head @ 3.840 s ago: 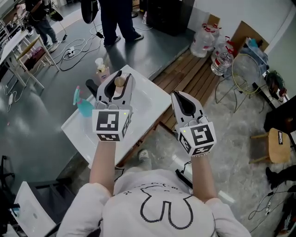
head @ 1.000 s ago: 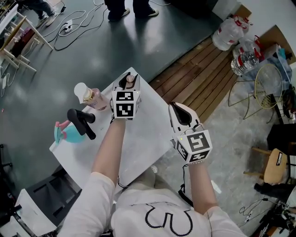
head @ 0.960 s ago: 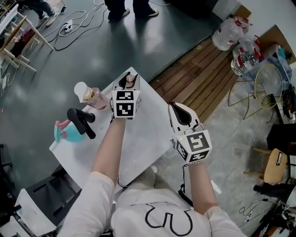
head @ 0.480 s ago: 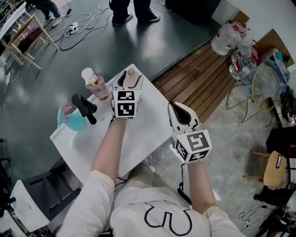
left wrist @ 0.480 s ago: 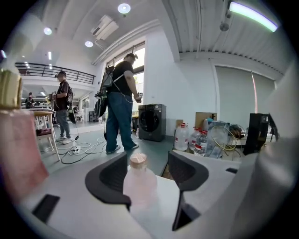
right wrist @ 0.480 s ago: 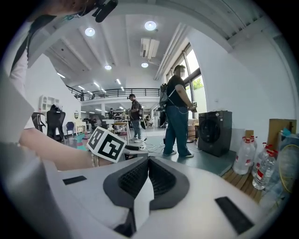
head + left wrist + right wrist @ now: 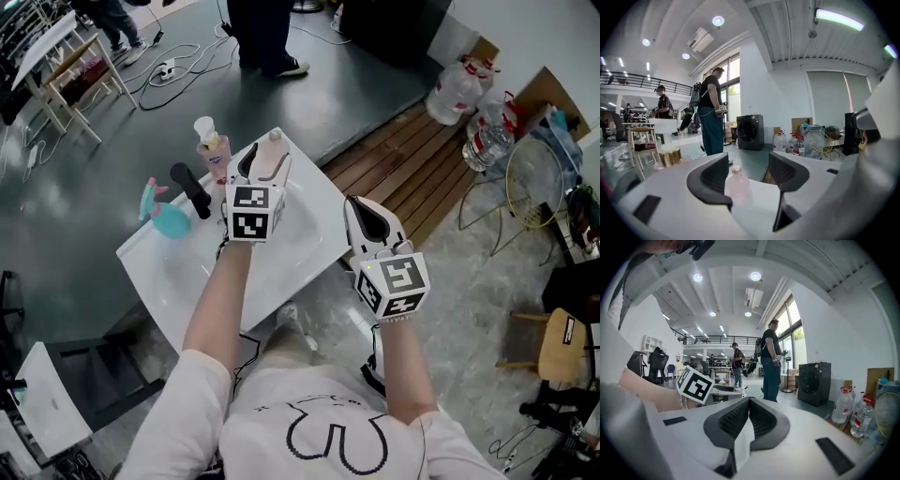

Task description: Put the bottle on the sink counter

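A small pale pink bottle [image 7: 272, 141] stands upright near the far corner of the white sink counter [image 7: 291, 258]. My left gripper [image 7: 265, 155] is open around it. In the left gripper view the bottle [image 7: 737, 185] sits between the spread dark pads [image 7: 710, 180], nearer the left one, with a gap on the right side. My right gripper [image 7: 361, 204] hovers off the counter's right edge, above the floor. Its jaws are shut with nothing in them, as the right gripper view [image 7: 749, 416] shows.
On the counter's far left stand a pump bottle [image 7: 212, 148], a black faucet [image 7: 191, 187] and a blue spray bottle [image 7: 169, 217]. A person [image 7: 262, 33] stands beyond the counter. Water jugs [image 7: 459, 84] and a wire frame [image 7: 539, 183] lie to the right.
The left gripper's jaws have spread apart from the bottle, which now stands free on the counter. The head view has shifted a little. The right gripper has hardly moved.
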### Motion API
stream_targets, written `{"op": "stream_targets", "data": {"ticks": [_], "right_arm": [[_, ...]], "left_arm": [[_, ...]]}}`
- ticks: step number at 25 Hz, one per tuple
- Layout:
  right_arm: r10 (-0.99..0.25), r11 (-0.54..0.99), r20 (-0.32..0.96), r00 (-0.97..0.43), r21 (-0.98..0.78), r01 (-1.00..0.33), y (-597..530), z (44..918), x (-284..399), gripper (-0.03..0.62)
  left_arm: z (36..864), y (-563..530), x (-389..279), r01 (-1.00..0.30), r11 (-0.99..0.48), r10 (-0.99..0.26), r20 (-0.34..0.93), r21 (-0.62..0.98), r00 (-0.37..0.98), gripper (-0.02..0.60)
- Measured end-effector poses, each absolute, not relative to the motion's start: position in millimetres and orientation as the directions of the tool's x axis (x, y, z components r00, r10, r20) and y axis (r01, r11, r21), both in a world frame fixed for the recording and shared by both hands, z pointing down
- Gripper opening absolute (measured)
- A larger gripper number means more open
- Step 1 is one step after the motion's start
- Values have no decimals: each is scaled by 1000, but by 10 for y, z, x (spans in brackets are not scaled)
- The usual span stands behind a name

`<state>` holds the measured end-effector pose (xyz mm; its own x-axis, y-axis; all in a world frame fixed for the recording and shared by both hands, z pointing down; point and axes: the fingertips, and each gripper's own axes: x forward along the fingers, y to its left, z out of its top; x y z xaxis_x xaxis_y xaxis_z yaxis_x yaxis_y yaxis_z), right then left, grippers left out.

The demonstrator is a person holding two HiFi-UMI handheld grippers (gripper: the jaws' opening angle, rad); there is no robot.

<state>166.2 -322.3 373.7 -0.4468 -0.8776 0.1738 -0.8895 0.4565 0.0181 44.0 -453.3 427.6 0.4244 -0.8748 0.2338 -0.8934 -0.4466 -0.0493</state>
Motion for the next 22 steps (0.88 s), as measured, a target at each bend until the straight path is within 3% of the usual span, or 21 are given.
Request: {"op": "stream_targets", "data": {"ticks": [18,22], "right_arm": [[-875,484,45,-482,74,-872,-2439,3209,1540,28],[-873,487,35,-486,87,-869,-2302,3163,1521,28]], "left_arm": [[3459,-3174,-12,-901,-424,-906,53,-93,421,265],[3356,-2902,-85,-899,-428,-903,16,-89,429,231]]}}
